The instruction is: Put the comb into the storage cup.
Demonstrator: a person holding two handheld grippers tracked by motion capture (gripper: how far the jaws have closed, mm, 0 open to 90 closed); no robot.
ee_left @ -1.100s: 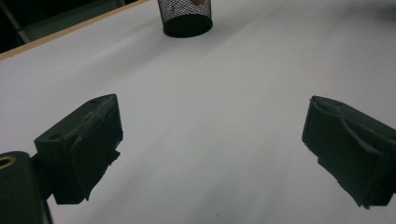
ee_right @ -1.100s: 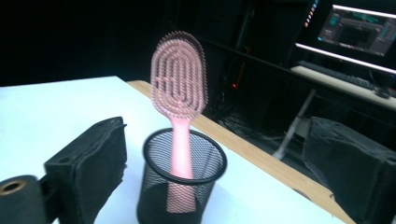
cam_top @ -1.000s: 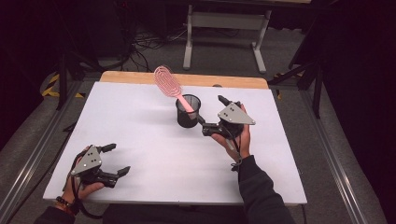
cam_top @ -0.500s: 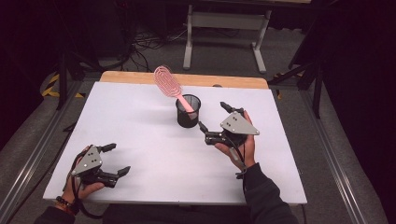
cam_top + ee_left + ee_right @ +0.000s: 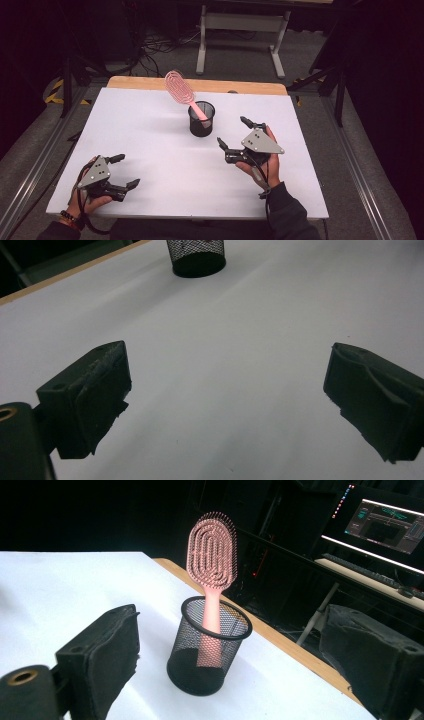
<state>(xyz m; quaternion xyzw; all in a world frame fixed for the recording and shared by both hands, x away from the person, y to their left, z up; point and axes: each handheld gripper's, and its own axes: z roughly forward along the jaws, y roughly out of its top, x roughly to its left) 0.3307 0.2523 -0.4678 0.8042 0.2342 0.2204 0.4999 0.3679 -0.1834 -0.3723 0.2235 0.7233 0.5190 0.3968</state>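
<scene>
A pink hairbrush stands handle-down in a black mesh cup near the middle back of the white table. My right gripper is open, a short way to the right and front of the cup, holding nothing. In the right gripper view its jaws frame the cup from a distance. My left gripper rests open near the front left edge, empty. The left gripper view has the cup far ahead at the top.
A wooden strip runs along the table's far edge. Beyond it are a grey stand and cables on the floor. A lit monitor sits at the upper right of the right gripper view.
My right gripper has drawn back from the cup toward the front right. The brush stays in the cup. The left gripper has not moved.
</scene>
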